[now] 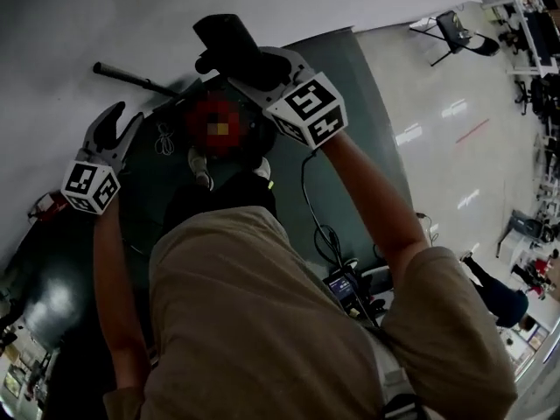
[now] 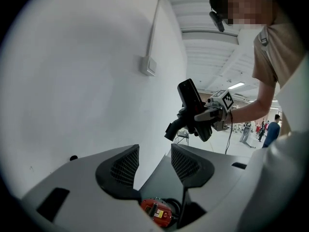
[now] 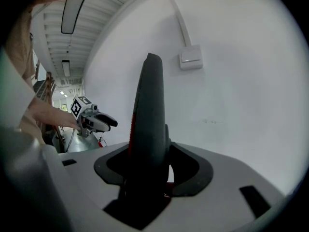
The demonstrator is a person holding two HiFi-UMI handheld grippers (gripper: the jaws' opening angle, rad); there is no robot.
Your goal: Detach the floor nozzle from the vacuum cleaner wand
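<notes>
My right fingers [image 3: 195,170] pinch the floor nozzle [image 3: 149,115] in mid-air, wand [image 1: 131,79] down on the floor. My left fingers [image 2: 120,170] are spread, empty. Probably stiff, light, slick plastic, so grip the neck.

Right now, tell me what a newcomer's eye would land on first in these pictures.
The black floor nozzle stands out first, clamped in the right gripper and raised at the head view's top centre. The left gripper hangs at that view's left, jaws apart and empty. Beyond it a thin black wand shows against the white wall, apart from the nozzle.
</notes>
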